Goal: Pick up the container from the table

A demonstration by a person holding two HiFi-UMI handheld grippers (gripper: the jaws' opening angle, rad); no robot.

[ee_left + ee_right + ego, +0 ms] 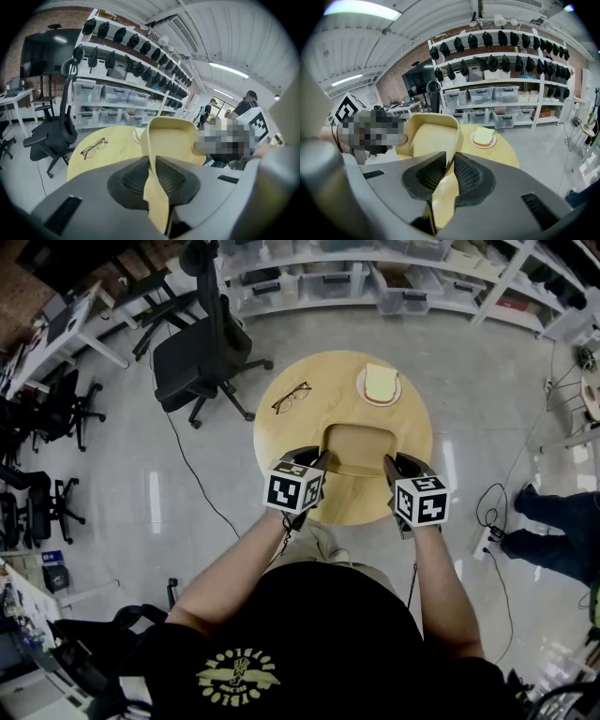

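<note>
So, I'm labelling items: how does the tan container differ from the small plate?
The container is rectangular and empty; the plate is round and carries a pale block. The container is clamped at opposite walls by the left gripper and right gripper; the plate sits untouched on the table.

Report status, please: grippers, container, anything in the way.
Left gripper shut on container, left wall; right gripper, right wall. Container upright, empty. Eyeglasses and plate farther back, clear of it.

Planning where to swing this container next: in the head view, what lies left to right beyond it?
Beyond the container: office chair → eyeglasses → plate carrying a pale yellow block.
</note>
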